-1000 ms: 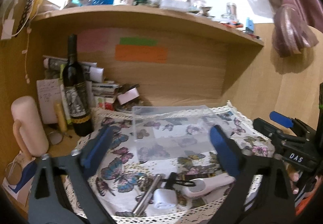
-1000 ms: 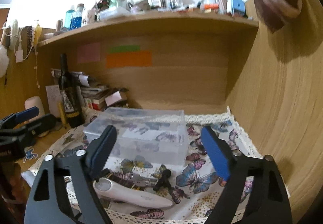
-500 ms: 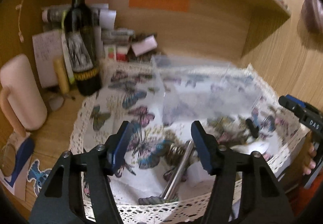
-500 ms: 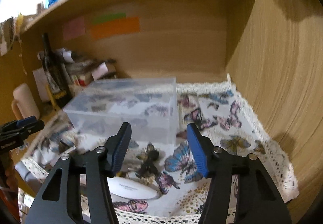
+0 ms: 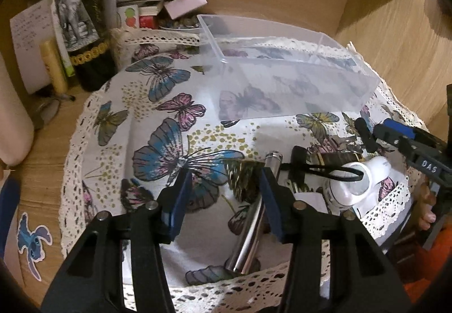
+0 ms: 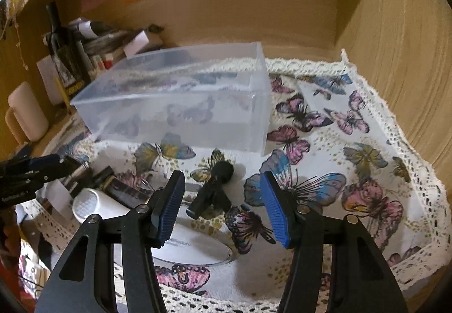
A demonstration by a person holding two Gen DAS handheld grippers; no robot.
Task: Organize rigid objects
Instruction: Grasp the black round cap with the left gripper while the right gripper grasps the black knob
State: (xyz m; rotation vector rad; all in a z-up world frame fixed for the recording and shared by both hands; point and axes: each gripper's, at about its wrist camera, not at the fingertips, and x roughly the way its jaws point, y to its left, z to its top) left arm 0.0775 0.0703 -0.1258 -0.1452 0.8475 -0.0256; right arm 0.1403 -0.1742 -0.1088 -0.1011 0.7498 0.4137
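Observation:
A clear plastic box point(image 5: 285, 70) point(image 6: 180, 104) stands empty on the butterfly cloth point(image 5: 169, 121). In front of it lie a silver metal cylinder point(image 5: 251, 225), a white oblong device point(image 5: 353, 180) point(image 6: 195, 248), a dark flat item point(image 5: 336, 157) and a small black clip-like piece point(image 6: 214, 191). My left gripper point(image 5: 223, 194) is open, low over the cloth, its right finger beside the cylinder. My right gripper point(image 6: 223, 200) is open, its fingers either side of the black piece, above the white device. Each gripper shows at the edge of the other's view.
A dark wine bottle point(image 5: 82, 19), papers and small boxes point(image 5: 147, 2) stand at the back left. A pink cylinder point(image 6: 25, 112) stands at far left. Wooden walls point(image 6: 395, 30) close the back and right. The cloth's lace edge point(image 5: 226, 287) hangs over the front.
Both grippers have tilted down and moved closer to the items on the cloth. Both pairs of fingers have narrowed their gap but remain open.

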